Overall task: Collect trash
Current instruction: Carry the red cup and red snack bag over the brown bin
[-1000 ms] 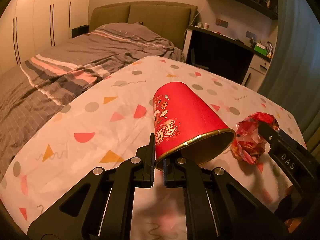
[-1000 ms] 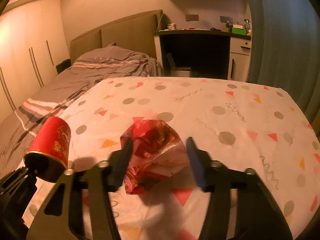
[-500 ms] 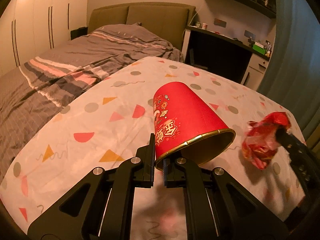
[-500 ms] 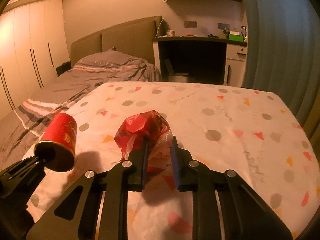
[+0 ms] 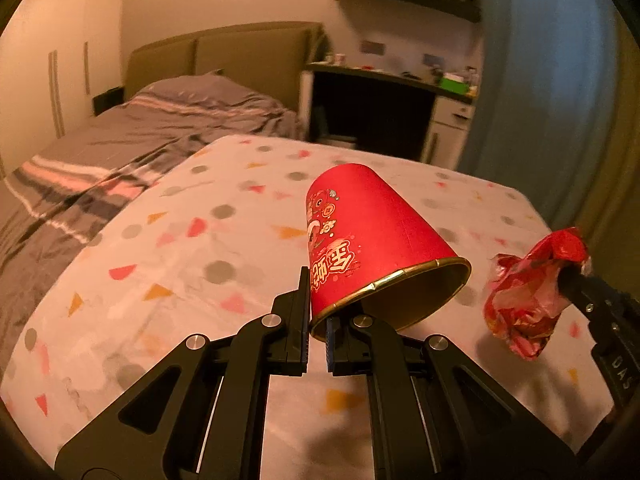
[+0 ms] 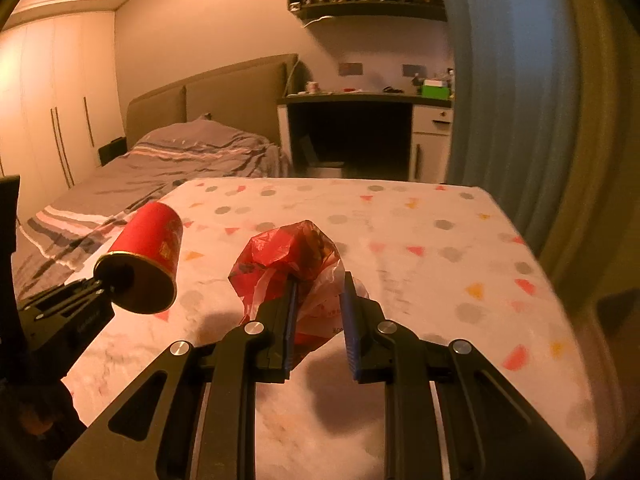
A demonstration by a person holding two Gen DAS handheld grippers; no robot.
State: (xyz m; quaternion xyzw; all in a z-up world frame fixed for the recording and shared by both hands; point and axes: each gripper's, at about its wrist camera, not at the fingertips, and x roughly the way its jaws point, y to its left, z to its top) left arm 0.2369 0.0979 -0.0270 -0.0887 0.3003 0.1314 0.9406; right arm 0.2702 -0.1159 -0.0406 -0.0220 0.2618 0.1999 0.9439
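Note:
A red paper cup (image 5: 368, 232) with a gold rim and printed characters hangs tilted above the patterned tablecloth (image 5: 180, 260). My left gripper (image 5: 318, 292) is shut on its rim, one finger inside and one outside. To its right a crumpled red and white plastic bag (image 5: 528, 304) is pinched in my right gripper (image 5: 574, 280), clear of the cloth. In the right wrist view the bag (image 6: 288, 252) bulges out ahead of the right gripper (image 6: 320, 284), which is shut on it. The cup (image 6: 152, 244) and left gripper (image 6: 102, 286) show at the left.
The table (image 6: 440, 260) has a rounded far edge. Behind it stand a bed with grey striped bedding (image 5: 160, 136), a dark desk with white drawers (image 6: 360, 136) and a blue curtain (image 6: 500, 100) at the right. Wardrobe doors (image 6: 60, 120) line the left wall.
My right gripper closed on the plastic bag and lifted it off the cloth. Both hands then drew back and rose a little, the cup still held in the left.

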